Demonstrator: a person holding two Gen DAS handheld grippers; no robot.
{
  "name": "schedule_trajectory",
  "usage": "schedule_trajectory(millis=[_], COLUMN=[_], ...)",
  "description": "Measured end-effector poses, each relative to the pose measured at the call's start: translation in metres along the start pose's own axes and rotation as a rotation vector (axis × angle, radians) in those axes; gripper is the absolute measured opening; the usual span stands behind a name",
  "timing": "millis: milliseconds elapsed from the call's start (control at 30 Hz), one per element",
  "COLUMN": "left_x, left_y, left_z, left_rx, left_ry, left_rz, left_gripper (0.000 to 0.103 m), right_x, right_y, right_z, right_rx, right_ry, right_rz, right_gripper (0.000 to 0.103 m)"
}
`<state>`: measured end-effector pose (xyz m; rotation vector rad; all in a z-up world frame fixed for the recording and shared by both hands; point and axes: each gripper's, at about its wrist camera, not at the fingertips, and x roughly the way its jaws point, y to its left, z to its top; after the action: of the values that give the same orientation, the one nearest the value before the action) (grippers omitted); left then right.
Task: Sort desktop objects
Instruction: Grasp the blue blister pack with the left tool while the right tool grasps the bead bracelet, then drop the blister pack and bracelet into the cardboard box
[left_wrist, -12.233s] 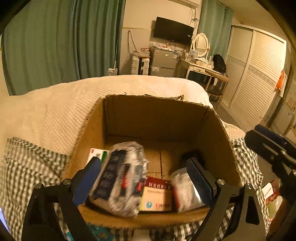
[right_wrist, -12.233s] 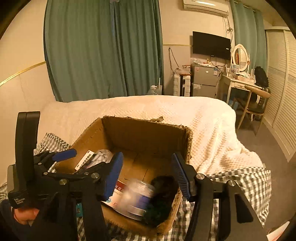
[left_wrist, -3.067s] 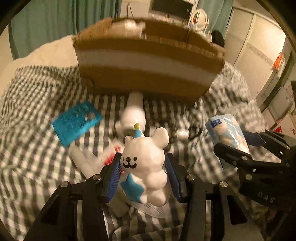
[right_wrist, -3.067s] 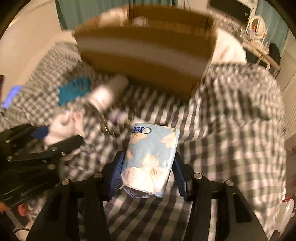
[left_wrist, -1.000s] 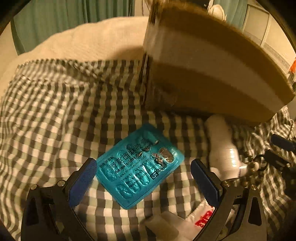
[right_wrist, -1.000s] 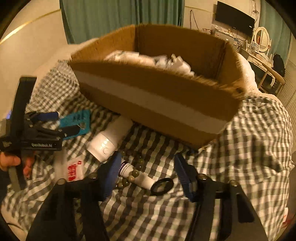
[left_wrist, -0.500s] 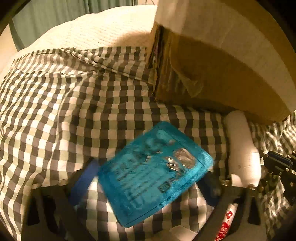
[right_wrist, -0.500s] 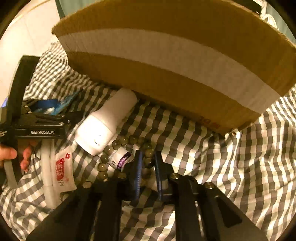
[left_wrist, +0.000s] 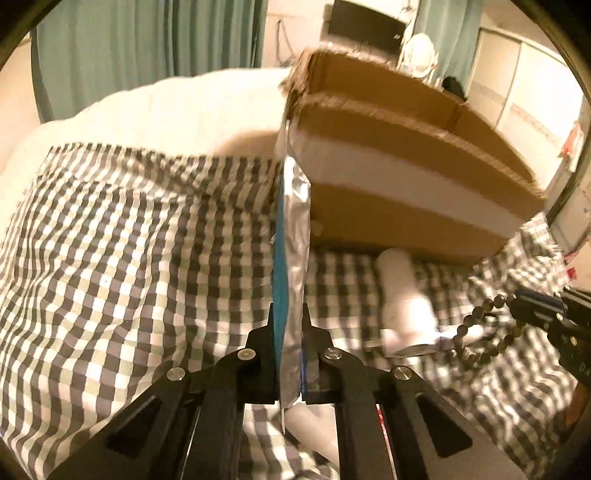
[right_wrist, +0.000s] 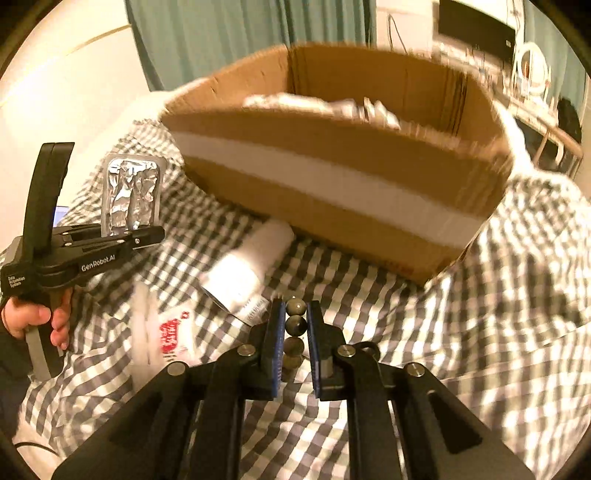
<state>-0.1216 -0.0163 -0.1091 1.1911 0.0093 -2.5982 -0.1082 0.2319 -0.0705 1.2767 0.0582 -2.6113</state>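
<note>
1. Pinching a blister pack (left_wrist: 291, 236) edge-on, your left gripper (left_wrist: 288, 325) has just closed on it, teal face left, foil face right.
2. Your right gripper (right_wrist: 295, 325) is clamped on a bead bracelet (right_wrist: 295, 325).
3. Ahead of both stands the cardboard box (right_wrist: 332, 155); a white bottle (right_wrist: 251, 269) lies between them on the checked cloth (right_wrist: 480, 332).

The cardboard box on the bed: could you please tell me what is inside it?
In the right wrist view, pale crinkly packets show above the near wall of the cardboard box. That wall hides everything lower down, including the box's floor.
</note>
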Motion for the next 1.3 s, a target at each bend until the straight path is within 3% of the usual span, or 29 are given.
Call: schedule_trajectory(millis=[200,433,567,733,767,800,833,867,900,933,1133,1300], left_x=[-0.047,-0.094,-0.076,-0.035,-0.025,-0.017,-0.008,-0.003,-0.001,-0.002,-0.028,-0.069], left_y=[-0.023,-0.056,-0.077,-0.086,-0.088,-0.09,-0.091,-0.09,-0.088,-0.083,-0.056,-0.046], left_z=[0.014,0.113,0.162,0.193,0.194,0.195,0.193,0.191,0.187,0.182,0.156,0.121], left_rx=[0.04,0.048,0.098,0.094,0.106,0.118,0.129,0.128,0.12,0.11,-0.016,-0.076], left_ry=[-0.103,-0.21,-0.234,-0.171,-0.142,-0.116,-0.083,-0.064,-0.064,-0.087,-0.096,-0.147], left_rz=[-0.04,-0.121,-0.11,-0.113,-0.107,-0.098,-0.07,-0.038,-0.013,0.001,-0.023,0.036], left_gripper=[0.006,0.006,0.006,0.009,0.015,0.032,0.049,0.083,0.099,0.099,0.099,0.099], right_x=[-0.046,-0.099,-0.108,-0.08,-0.074,-0.072,-0.068,-0.063,-0.061,-0.063,-0.078,-0.095], right_y=[0.013,0.017,0.009,-0.014,-0.019,-0.024,-0.027,-0.031,-0.033,-0.035,-0.037,-0.028], right_z=[0.022,0.094,0.138,0.184,0.189,0.192,0.194,0.195,0.193,0.19,0.162,0.123], right_rx=[-0.111,-0.217,-0.23,-0.178,-0.166,-0.158,-0.147,-0.132,-0.116,-0.11,-0.123,-0.145], right_ry=[-0.101,-0.234,-0.288,-0.276,-0.281,-0.288,-0.294,-0.301,-0.32,-0.346,-0.332,-0.293], right_rz=[-0.065,-0.112,-0.138,-0.135,-0.144,-0.152,-0.167,-0.191,-0.22,-0.226,-0.186,-0.136], right_gripper=[0.011,0.011,0.011,0.011,0.011,0.012,0.026,0.06,0.075,0.085,0.085,0.085])
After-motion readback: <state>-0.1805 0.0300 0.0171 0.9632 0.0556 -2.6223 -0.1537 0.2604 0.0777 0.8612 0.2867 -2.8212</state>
